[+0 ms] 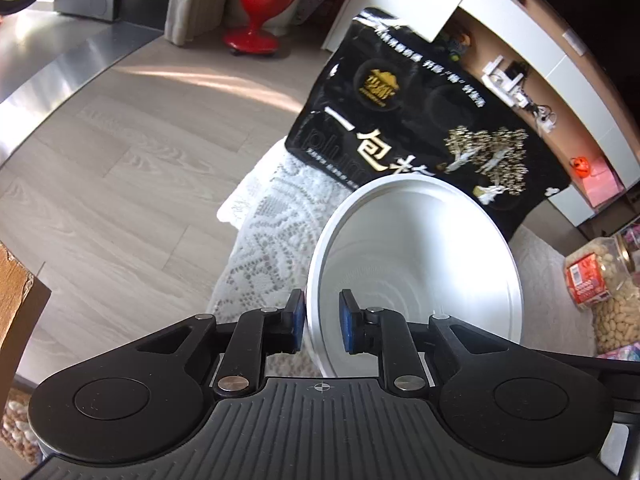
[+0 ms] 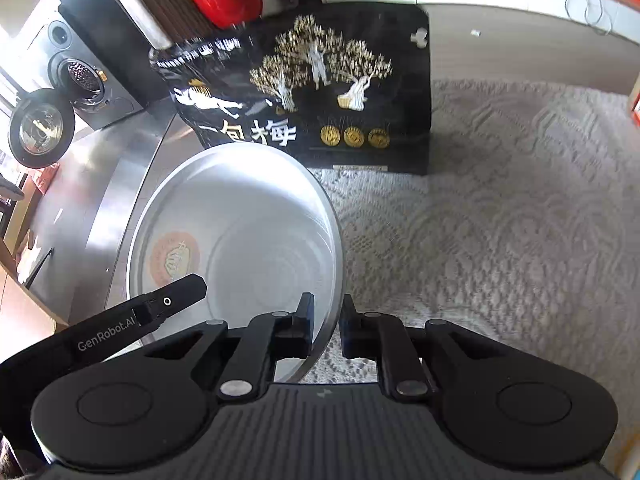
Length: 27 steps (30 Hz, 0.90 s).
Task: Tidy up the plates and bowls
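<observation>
Left wrist view: left gripper (image 1: 322,322) clenched on near rim of white bowl (image 1: 420,264), one pad (image 1: 298,314) outside the wall, other inside. Bowl sat on lace cloth (image 1: 272,240), black bag (image 1: 416,120) just behind, peanut jar (image 1: 612,292) at right. Right wrist view: right gripper (image 2: 325,326) clamped on same bowl's (image 2: 240,232) right rim, cloth (image 2: 500,220) beyond.

The left hand-held gripper (image 1: 322,322) pointed steeply downward, its blue pads (image 1: 347,320) nearly together, one on each side of a white bowl's (image 1: 420,264) rim. The right hand-held gripper (image 2: 326,330) also angled down, black fingers (image 2: 306,328) clamped on the same bowl's opposite rim.
</observation>
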Each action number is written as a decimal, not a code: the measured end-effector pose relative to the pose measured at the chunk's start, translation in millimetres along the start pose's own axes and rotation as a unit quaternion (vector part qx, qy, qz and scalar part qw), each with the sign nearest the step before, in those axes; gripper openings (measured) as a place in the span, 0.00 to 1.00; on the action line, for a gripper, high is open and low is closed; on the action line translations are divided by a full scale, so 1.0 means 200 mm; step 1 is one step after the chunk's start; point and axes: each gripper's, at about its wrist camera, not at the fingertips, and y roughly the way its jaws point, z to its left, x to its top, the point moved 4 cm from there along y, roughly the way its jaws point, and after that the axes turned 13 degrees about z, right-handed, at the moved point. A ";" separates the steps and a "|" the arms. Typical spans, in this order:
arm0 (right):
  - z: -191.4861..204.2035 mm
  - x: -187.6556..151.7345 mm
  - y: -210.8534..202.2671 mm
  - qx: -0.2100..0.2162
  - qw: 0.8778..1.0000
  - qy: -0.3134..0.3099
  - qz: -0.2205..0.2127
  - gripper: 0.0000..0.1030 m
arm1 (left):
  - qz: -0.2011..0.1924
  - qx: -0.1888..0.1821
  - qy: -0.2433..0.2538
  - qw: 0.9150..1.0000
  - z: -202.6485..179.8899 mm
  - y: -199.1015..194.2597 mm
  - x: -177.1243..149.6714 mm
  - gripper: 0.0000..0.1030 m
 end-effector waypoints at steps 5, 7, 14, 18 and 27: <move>-0.16 -0.22 -0.56 -0.024 0.995 -0.040 -0.083 0.13 | -0.065 -0.064 0.082 0.992 -0.36 -0.35 -0.16 0.20; -0.28 -0.32 -0.77 -0.040 0.992 -0.035 -0.112 0.13 | -0.066 -0.096 0.121 0.986 -0.55 -0.44 -0.23 0.20; -0.82 -0.72 -1.16 -0.074 0.984 0.038 -0.155 0.13 | -0.007 -0.150 0.267 0.952 -1.19 -0.49 -0.57 0.25; -1.11 -0.87 -1.05 -0.081 0.985 0.087 -0.127 0.13 | 0.065 -0.134 0.300 0.942 -1.37 -0.24 -0.77 0.23; -1.37 -0.96 -0.75 -0.072 0.988 0.120 -0.068 0.23 | 0.163 -0.093 0.281 0.941 -1.34 0.12 -0.95 0.26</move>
